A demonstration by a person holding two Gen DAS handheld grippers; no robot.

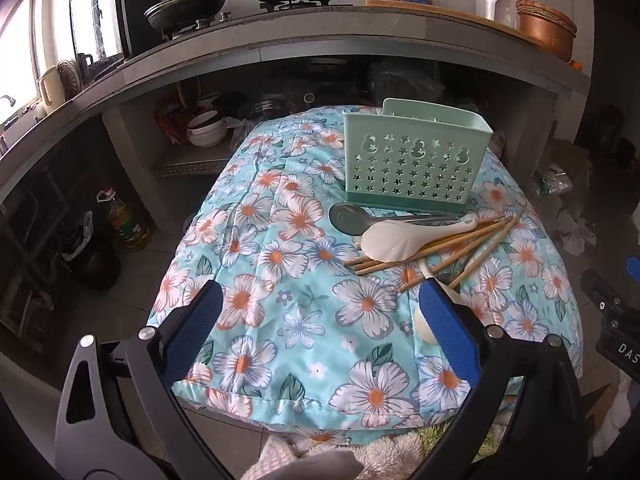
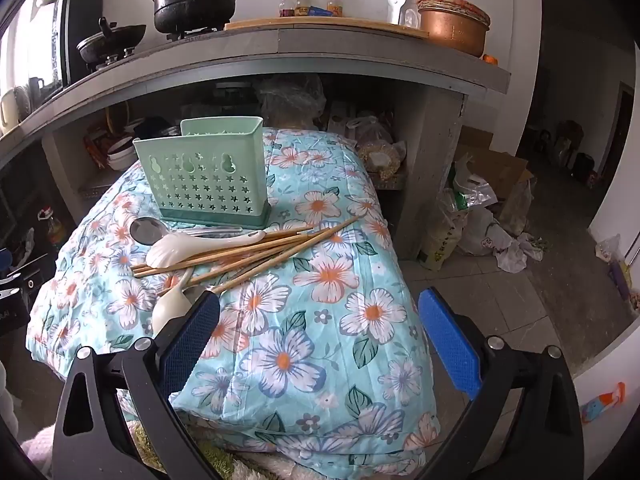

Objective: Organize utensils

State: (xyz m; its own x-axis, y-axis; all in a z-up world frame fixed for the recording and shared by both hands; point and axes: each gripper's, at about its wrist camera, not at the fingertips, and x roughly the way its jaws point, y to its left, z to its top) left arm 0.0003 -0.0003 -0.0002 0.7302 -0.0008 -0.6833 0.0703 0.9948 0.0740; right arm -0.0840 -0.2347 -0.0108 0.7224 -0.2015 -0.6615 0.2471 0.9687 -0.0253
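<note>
Green holder (image 2: 208, 176): upright on floral quilt (image 2: 320, 340). Just in front of it: chopsticks (image 2: 256, 254), 2 white spoons, 1 steel spoon, long axes crosswise. Left gripper (image 1: 320, 320) and right gripper (image 2: 320, 324): jaws fully spread, empty; pile ahead, between them.

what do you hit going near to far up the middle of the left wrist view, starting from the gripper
left gripper → floral quilt → wooden chopsticks → white ladle → metal spoon → green utensil holder → counter edge
</note>
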